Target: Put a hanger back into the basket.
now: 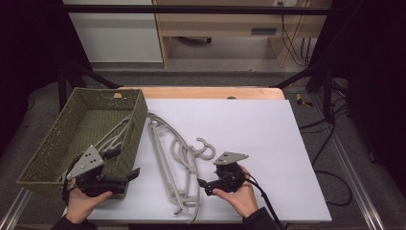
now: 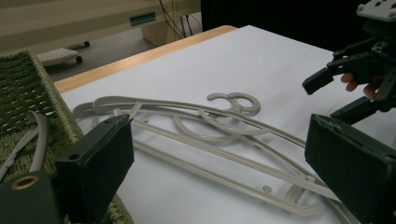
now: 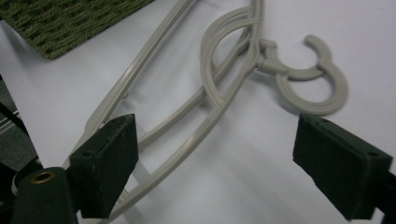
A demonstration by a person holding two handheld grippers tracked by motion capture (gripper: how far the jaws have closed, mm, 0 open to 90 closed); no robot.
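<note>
1. Hangers [image 1: 174, 158], pale grey plastic, lie in a loose tangled pile on the white sheet [image 1: 249, 129] covering the desk, just right of the basket and between the two tools; their hooks [image 1: 205, 147] curl toward the right tool.
2. At far left, a woven olive-green basket [image 1: 52, 143] sits on the desk's left edge, with more grey hangers [image 1: 112, 136] leaning inside it.
3. Over the basket's near corner, the left tool [image 1: 125, 165] is held in the person's left hand [image 1: 84, 203]; its jaws stand wide apart with nothing between them, pointing across at the pile.
4. In the left gripper view, the pile's long arms [image 2: 210, 149] stretch flat over the sheet beyond the two black pads [image 2: 100, 163].
5. Right of the pile, the right tool [image 1: 205, 184] sits in the right hand [image 1: 242, 196], close to the hangers' lower ends; its jaws are spread open and grip nothing, a curved hanger arm [image 3: 205, 126] lying on the sheet below them.
6. A strip of bare wood [image 1: 210, 92] shows at the desk's far edge.
7. Beyond it, the room has a grey floor [image 1: 230, 50], pale cabinet fronts [image 1: 115, 31], and cables [image 1: 294, 43] trailing at right.
</note>
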